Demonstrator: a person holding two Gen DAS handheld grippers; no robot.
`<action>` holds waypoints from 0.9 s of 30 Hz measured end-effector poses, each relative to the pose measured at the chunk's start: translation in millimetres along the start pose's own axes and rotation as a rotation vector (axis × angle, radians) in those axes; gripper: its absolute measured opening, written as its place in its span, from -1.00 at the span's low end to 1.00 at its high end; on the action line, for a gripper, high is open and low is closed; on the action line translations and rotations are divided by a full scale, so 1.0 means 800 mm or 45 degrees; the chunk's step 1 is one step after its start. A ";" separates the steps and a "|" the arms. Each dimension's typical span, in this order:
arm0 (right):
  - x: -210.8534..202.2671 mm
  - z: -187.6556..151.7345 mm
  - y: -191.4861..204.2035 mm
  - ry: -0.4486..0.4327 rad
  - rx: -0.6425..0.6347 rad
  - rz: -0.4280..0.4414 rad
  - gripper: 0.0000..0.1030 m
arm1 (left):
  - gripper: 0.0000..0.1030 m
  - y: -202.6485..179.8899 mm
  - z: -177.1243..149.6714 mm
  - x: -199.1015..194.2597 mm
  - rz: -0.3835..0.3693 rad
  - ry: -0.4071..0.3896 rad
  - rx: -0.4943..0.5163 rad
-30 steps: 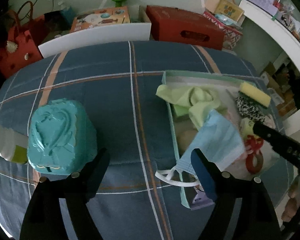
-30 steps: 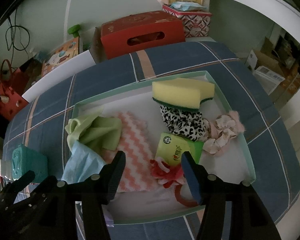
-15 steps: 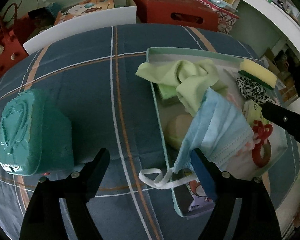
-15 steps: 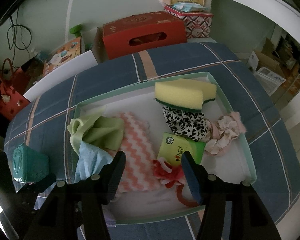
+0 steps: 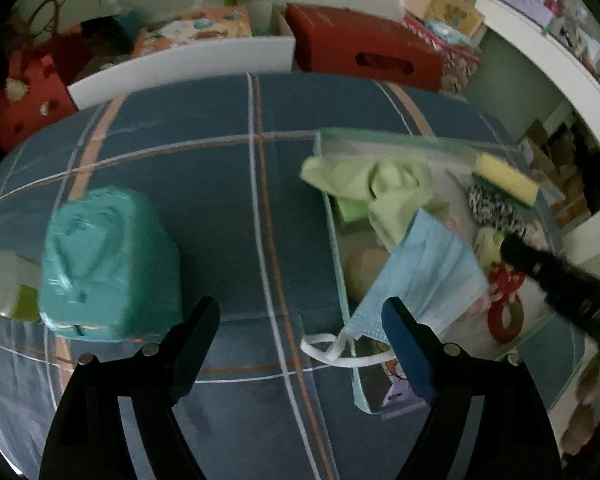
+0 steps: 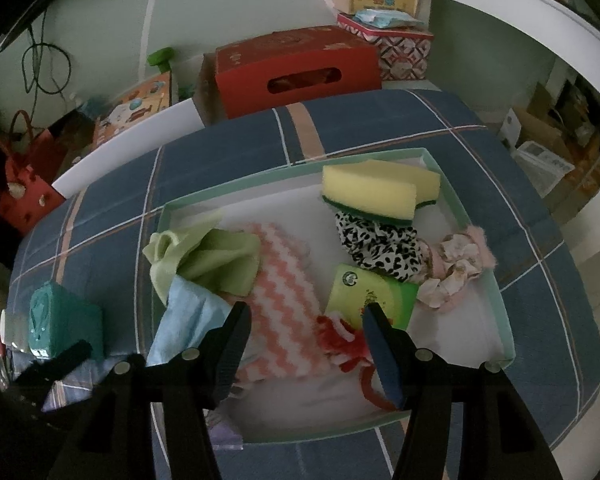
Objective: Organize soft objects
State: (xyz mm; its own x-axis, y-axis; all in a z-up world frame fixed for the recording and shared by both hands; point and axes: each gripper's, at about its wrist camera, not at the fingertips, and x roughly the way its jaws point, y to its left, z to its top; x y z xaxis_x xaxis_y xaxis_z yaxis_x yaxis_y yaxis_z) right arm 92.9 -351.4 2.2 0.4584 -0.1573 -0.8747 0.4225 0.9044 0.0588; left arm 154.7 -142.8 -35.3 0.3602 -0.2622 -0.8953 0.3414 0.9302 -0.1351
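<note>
A shallow mint-rimmed tray [image 6: 488,280] [image 5: 400,138] on the plaid cloth holds soft items: a green cloth [image 6: 216,260] [image 5: 376,184], a blue face mask [image 5: 424,276] [image 6: 188,320] draped over the tray's left rim, a pink zigzag cloth [image 6: 288,304], a yellow sponge [image 6: 376,190], a leopard scrunchie [image 6: 380,244], a pink scrunchie [image 6: 456,264], a green tissue pack [image 6: 370,294] and a red scrunchie [image 6: 340,340]. My left gripper [image 5: 300,312] is open and empty over the cloth, left of the mask. My right gripper [image 6: 306,320] is open and empty over the tray's near side.
A teal box [image 5: 108,264] [image 6: 60,320] stands on the cloth left of the tray. Behind the table lie a red carton [image 6: 296,68], a white board [image 5: 180,64], a red bag [image 5: 24,88] and other boxes. A white shelf edge [image 5: 560,56] runs at right.
The left gripper's view has swung: the teal box and the tray sit more to the right than half a second ago. The right gripper has barely moved. Both stay open.
</note>
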 end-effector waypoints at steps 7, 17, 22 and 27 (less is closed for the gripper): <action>-0.002 -0.009 0.016 0.004 -0.054 0.013 0.20 | 0.63 0.022 0.004 -0.033 0.037 -0.090 -0.060; 0.000 -0.033 0.038 0.026 -0.119 0.028 0.38 | 0.88 0.058 -0.028 -0.046 0.173 -0.108 -0.114; 0.000 -0.050 0.049 0.025 -0.152 0.016 1.00 | 0.90 0.077 -0.049 -0.046 0.239 -0.083 -0.133; -0.002 -0.060 0.056 0.033 -0.165 0.041 1.00 | 0.90 0.088 -0.062 -0.051 0.254 -0.081 -0.148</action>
State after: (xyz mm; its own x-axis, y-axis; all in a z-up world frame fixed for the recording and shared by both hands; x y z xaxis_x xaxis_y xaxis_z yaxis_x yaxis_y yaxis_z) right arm 73.2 -291.8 -17.0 0.4493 -0.1187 -0.8855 0.3024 0.9528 0.0258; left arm 121.1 -53.9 -29.4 0.4656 -0.0824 -0.8811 0.1568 0.9876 -0.0095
